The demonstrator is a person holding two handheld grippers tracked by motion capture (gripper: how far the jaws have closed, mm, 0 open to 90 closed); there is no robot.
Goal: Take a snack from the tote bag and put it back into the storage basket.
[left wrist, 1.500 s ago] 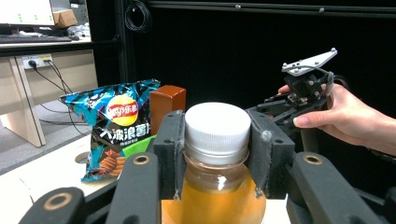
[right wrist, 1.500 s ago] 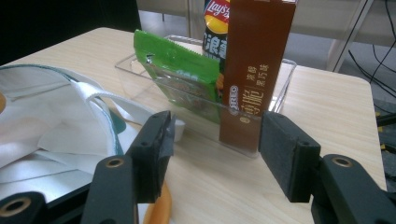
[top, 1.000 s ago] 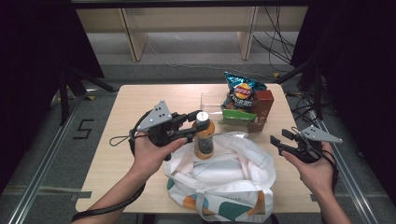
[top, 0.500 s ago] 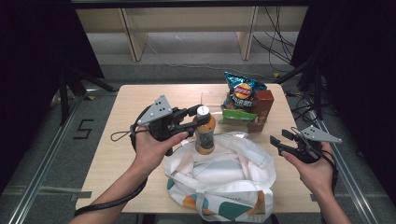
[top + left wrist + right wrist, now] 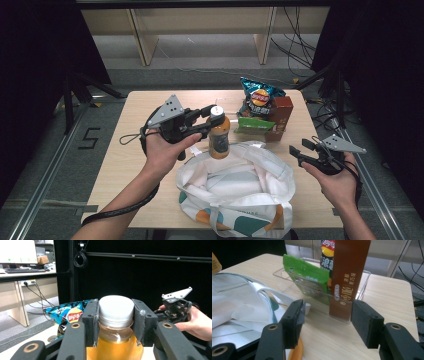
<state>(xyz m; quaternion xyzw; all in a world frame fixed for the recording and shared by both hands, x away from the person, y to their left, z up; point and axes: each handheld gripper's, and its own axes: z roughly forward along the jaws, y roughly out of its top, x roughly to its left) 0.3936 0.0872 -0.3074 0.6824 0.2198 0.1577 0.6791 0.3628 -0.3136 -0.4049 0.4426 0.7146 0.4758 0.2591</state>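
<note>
While clamped, bottle (image 5: 219, 137) hangs upright.

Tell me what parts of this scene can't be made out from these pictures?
- Bottle: in the left gripper view its lower body is cut off by the bottom edge, its neck covered by the left claw.
- Bag: the inside is hidden by its folds in the high view.
- Chips bag: top cut off in the right gripper view.

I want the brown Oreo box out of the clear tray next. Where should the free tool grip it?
Grip the upper half of the brown Oreo box, coming from above. It stands upright in the clear tray, whose wall covers its base, with the green packet close beside it.
</note>
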